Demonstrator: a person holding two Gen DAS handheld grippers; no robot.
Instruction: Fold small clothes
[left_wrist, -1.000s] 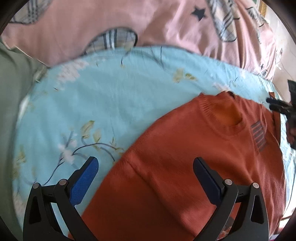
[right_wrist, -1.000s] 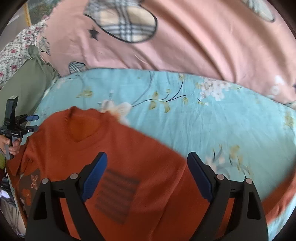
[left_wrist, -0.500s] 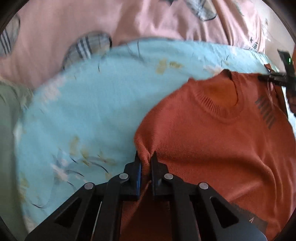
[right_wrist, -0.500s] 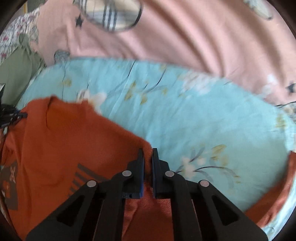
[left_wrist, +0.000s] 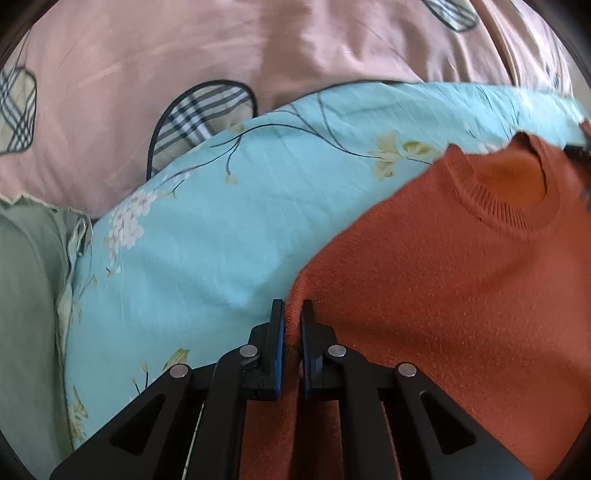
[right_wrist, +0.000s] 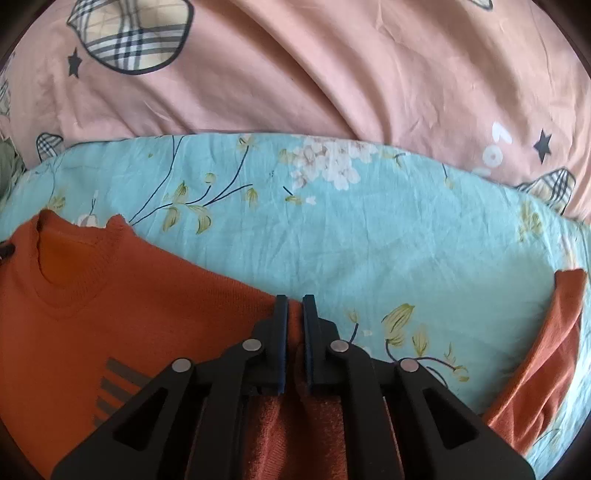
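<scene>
An orange knitted sweater (left_wrist: 461, 280) lies face up on a light blue floral sheet (left_wrist: 221, 240), collar toward the far side. My left gripper (left_wrist: 291, 310) is shut on a pinch of the sweater's shoulder edge. In the right wrist view the same sweater (right_wrist: 110, 306) shows grey stripes on its chest. My right gripper (right_wrist: 294, 304) pinches the other shoulder edge, with knit filling the narrow gap between its jaws, which are opening slightly. One orange sleeve (right_wrist: 554, 350) trails off at the right.
A pink duvet (right_wrist: 332, 74) with plaid patches and stars is bunched along the far side of the blue floral sheet (right_wrist: 369, 240). Green fabric (left_wrist: 26, 295) lies at the left edge. Bare sheet shows on the outer side of each shoulder.
Both grippers went from wide open above the sweater to closed on its shoulder edges. Both have dropped closer to the fabric, and the shoulders are bunched up at the fingertips.
</scene>
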